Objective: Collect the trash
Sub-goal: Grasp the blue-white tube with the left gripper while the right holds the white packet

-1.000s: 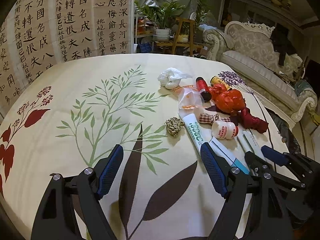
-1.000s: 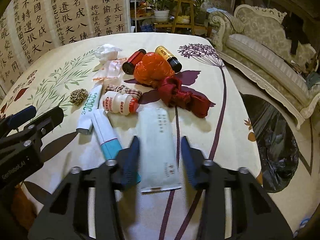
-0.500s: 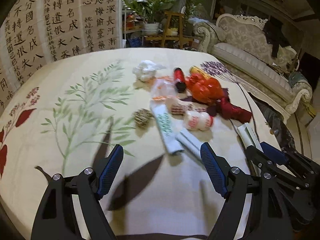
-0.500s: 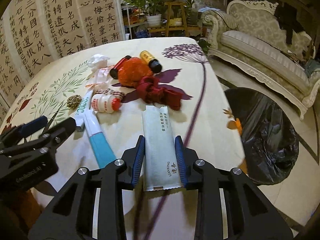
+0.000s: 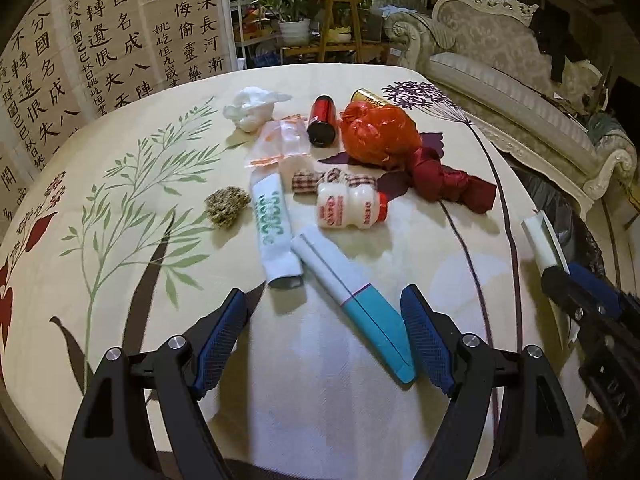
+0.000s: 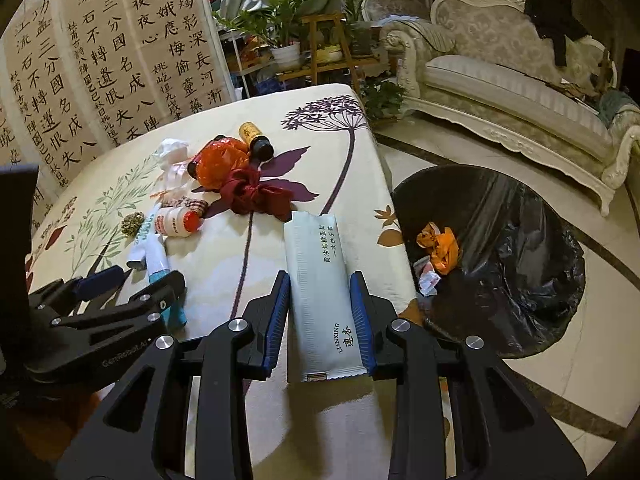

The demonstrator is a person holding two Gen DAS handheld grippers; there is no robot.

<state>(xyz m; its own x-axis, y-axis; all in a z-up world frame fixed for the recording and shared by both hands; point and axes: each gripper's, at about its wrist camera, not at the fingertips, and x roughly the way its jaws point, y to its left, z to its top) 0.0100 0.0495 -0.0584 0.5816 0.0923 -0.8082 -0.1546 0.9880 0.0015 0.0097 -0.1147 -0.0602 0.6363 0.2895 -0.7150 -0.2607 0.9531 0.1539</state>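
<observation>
My right gripper (image 6: pixel 322 306) is clenched on the pale green sachet (image 6: pixel 318 292); its blue pads press the packet's two long edges. A second ago those jaws stood apart on either side of the sachet as it lay flat on the tabletop (image 6: pixel 248 248); they have just been closing and now the packet is lifted, its near end over the tabletop's edge and the bin bag (image 6: pixel 520 240) showing just to its right. The sachet's long axis runs straight away from me along the line of my fingers, printed end nearest me, far end pointing toward the dark red knotted cloth (image 6: pixel 256 194). In the black-lined bin lie an orange crumpled wrapper (image 6: pixel 438 248) and a small paper scrap.

My left gripper (image 5: pixel 324 336) is released, jaws wide with nothing between the pads. It has shifted across the tabletop since the earlier frame: the white and teal tube (image 5: pixel 352 300) now lies just ahead of its right finger, slanting from upper left down to lower right, where before it sat farther off to the side. Beyond it lie the white tube with green lettering (image 5: pixel 274 224), the small white bottle (image 5: pixel 350 210) on its side, a brownish clump (image 5: pixel 226 210), the orange plastic bag (image 5: pixel 378 134), a red bottle (image 5: pixel 322 120) and crumpled white tissue (image 5: pixel 252 110).
</observation>
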